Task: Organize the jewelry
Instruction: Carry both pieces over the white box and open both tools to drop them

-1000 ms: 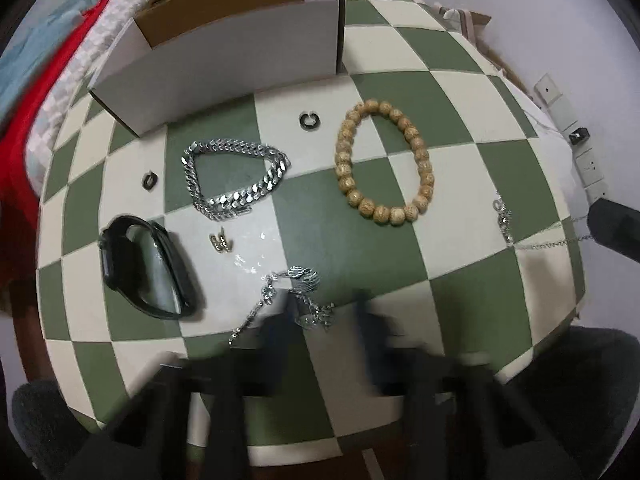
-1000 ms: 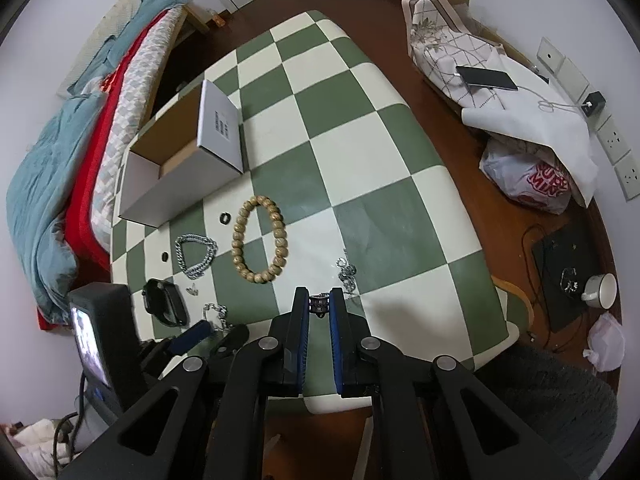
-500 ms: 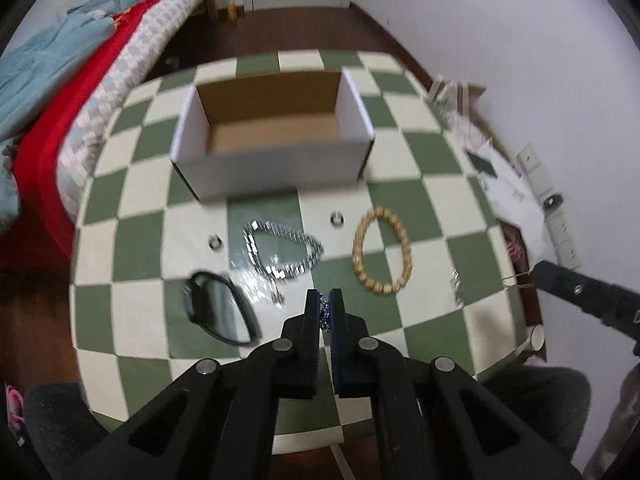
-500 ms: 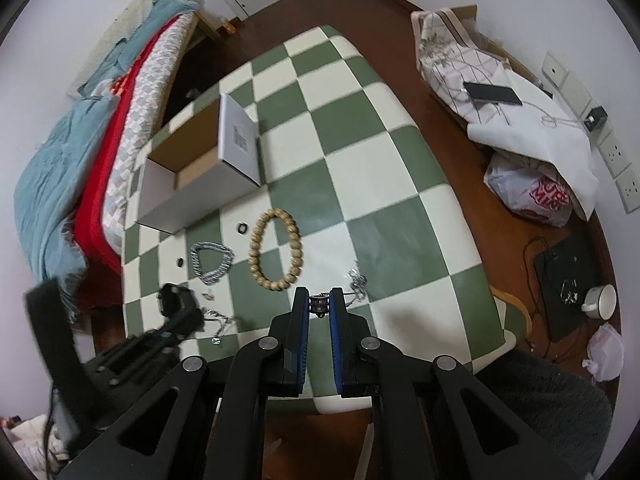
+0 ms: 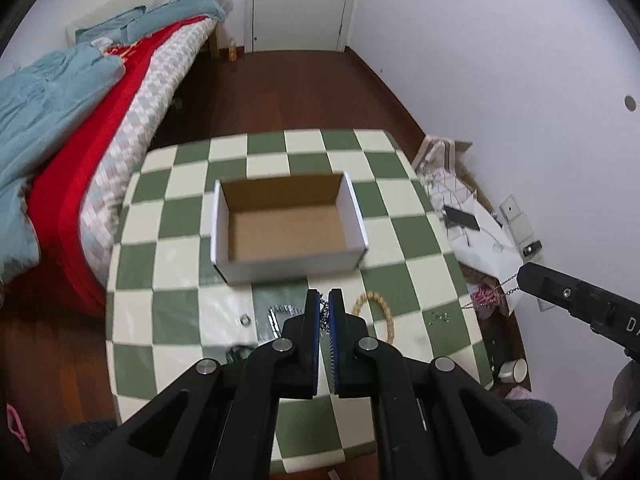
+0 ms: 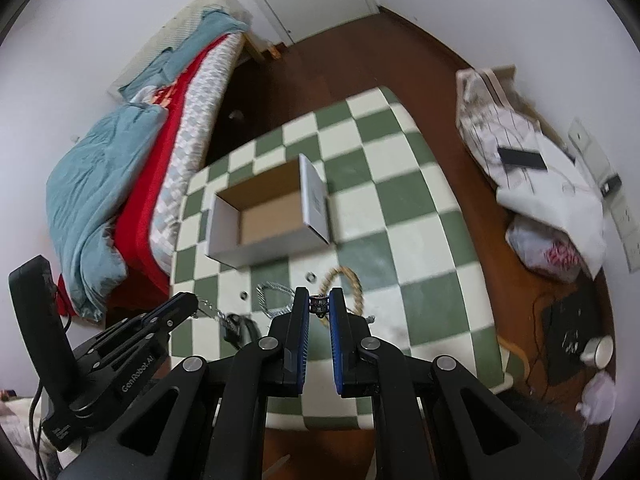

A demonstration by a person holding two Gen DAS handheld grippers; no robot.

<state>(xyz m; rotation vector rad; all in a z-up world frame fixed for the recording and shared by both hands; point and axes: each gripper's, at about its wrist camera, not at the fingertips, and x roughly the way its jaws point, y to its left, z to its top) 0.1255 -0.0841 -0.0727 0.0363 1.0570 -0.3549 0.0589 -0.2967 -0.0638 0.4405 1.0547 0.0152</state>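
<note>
My left gripper (image 5: 325, 307) is shut on a thin silver chain (image 5: 325, 314), high above the checkered table (image 5: 416, 280). In the right wrist view the left gripper (image 6: 188, 304) shows with the silver chain (image 6: 218, 316) hanging from it. My right gripper (image 6: 319, 305) is shut on another thin chain (image 6: 319, 305); this gripper's tip (image 5: 528, 278) shows at the right of the left wrist view with its chain (image 5: 486, 296) dangling. An open white cardboard box (image 5: 288, 228) stands on the table ahead. A wooden bead bracelet (image 5: 378, 312), a chunky silver chain (image 6: 272, 294) and small rings (image 5: 244, 319) lie below.
A bed with red and blue bedding (image 5: 80, 128) stands left of the table. Bags and clothes with a phone (image 6: 528, 168) lie on the floor to the right, with a cup (image 6: 598, 350). A black watch (image 6: 240, 330) lies near the table's front.
My left gripper shut on the thin silver chain and lifted it high above the table, toward the box. My right gripper also rose with its chain.
</note>
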